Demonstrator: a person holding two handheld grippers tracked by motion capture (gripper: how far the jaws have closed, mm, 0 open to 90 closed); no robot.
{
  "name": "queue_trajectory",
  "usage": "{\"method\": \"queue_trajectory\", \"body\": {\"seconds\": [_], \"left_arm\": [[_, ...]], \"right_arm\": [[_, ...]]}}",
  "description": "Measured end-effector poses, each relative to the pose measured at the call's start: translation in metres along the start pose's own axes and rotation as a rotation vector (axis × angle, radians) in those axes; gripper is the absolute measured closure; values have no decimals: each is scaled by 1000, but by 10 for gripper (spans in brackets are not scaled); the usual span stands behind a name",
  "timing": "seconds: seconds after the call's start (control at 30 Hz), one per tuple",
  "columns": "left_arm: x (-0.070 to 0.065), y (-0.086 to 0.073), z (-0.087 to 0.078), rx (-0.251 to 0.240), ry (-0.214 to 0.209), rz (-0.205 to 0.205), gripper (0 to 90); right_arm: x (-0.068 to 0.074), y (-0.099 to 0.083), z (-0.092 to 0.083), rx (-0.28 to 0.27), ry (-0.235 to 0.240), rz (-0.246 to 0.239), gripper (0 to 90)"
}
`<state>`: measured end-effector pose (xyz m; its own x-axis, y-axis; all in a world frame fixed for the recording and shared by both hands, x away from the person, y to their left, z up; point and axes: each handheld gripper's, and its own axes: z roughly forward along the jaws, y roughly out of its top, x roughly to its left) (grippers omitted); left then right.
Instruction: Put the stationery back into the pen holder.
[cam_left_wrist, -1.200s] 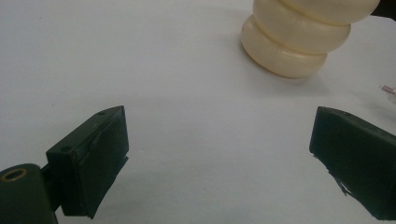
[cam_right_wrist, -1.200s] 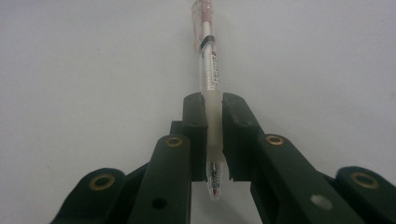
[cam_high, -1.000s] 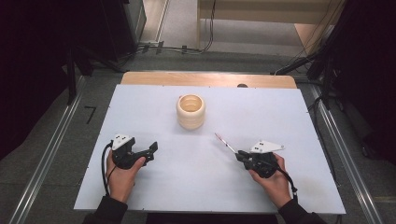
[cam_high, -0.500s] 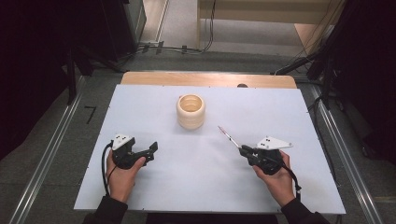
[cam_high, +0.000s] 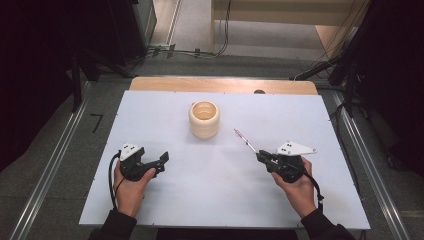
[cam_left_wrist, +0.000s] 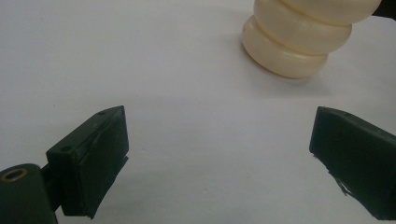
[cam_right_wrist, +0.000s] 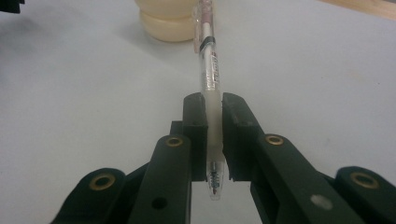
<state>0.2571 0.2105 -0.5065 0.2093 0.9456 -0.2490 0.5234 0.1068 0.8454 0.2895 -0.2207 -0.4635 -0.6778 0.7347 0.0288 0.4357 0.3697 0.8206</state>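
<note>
Between the jaws of the right gripper (cam_right_wrist: 214, 140) sits a clear pen (cam_right_wrist: 208, 70), clamped tight near its writing end, so the tip with the little spring pokes out behind the pads, toward the hand. The rest of the barrel sticks straight out ahead of the gripper, clip end farthest away. In the high view the pen (cam_high: 245, 140) angles up off the table from the right gripper (cam_high: 261, 156), pointing away from the person and over toward the cup.

That cup (cam_high: 204, 119) is a cream coloured ribbed thing, kind of like three stacked rings, standing upright with its mouth open on top. It's ahead of the pen's far end and clearly apart from it. From the right gripper view the pen's far end lines up right over the cup (cam_right_wrist: 168, 21), but that's just the angle.

The left gripper (cam_left_wrist: 219, 149) has its jaws spread wide with nothing between them, just bare table. The cup (cam_left_wrist: 299, 37) is ahead of it and off toward its right jaw, not touching. In the high view the left gripper (cam_high: 162, 159) rests low over the white table (cam_high: 210, 200), well apart from the right one, each held in a hand coming in from the near edge.
</note>
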Motion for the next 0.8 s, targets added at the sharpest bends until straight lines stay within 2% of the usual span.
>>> {"method": "queue_trajectory", "body": {"seconds": [0.8], "left_arm": [[0,0,0,0,4,2,52]], "right_arm": [[0,23,9,-33,20,5,787]]}}
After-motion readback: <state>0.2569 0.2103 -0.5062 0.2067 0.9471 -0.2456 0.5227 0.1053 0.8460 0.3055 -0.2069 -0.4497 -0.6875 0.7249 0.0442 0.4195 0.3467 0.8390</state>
